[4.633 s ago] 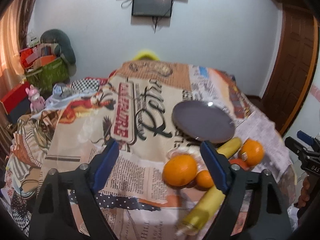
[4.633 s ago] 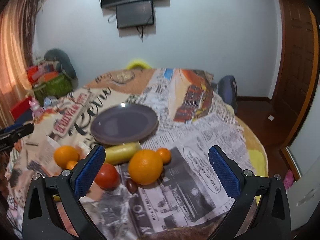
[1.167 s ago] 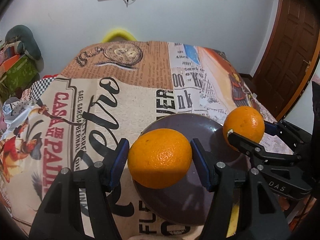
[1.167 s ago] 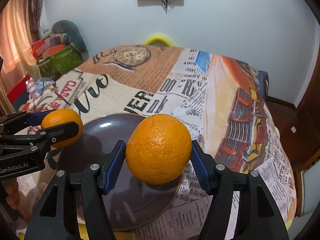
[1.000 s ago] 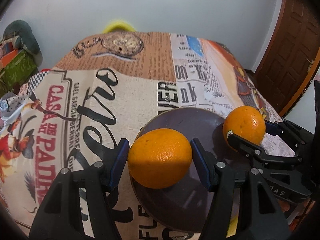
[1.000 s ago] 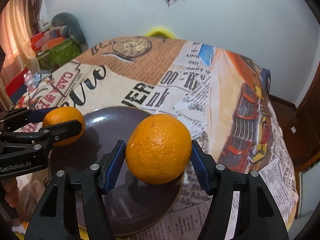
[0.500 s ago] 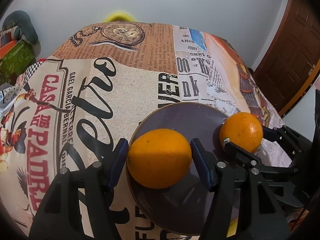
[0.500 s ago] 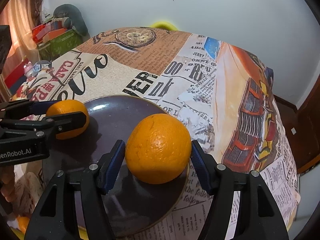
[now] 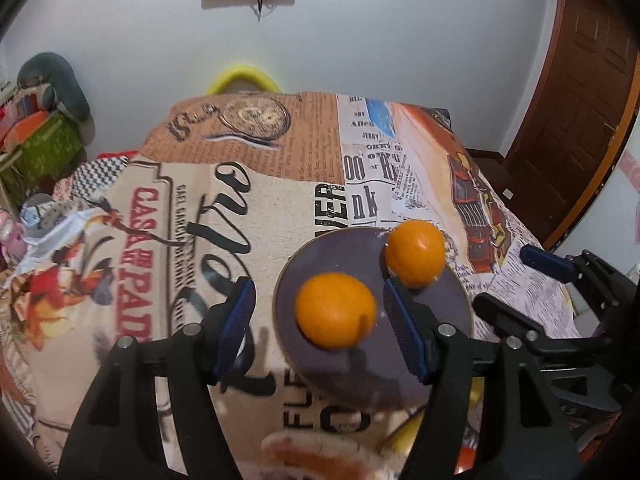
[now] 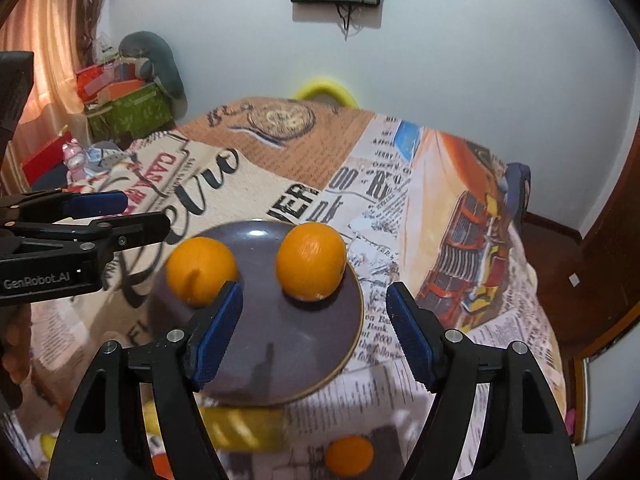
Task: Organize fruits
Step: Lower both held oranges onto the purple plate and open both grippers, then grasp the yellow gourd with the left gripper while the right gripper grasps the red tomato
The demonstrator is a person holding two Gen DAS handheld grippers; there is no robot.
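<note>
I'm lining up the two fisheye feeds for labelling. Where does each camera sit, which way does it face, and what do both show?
Left wrist: on the left gripper, looking down over its open fingers at the plate; the right gripper shows at right.
Right wrist: on the right gripper, jaws just opened, facing the same plate; the left gripper and a hand show at left.
Shared: plate, both released oranges, tablecloth.

Colours around the dark purple plate (image 10: 320, 360)

Showing two bright orange oranges (image 10: 311, 261) (image 10: 201, 266) on the plate; lying under it, a tablecloth (image 10: 440, 208) printed in newsprint black-and-cream, brown and red lettering; flanking it, blue pads (image 10: 216, 334).
</note>
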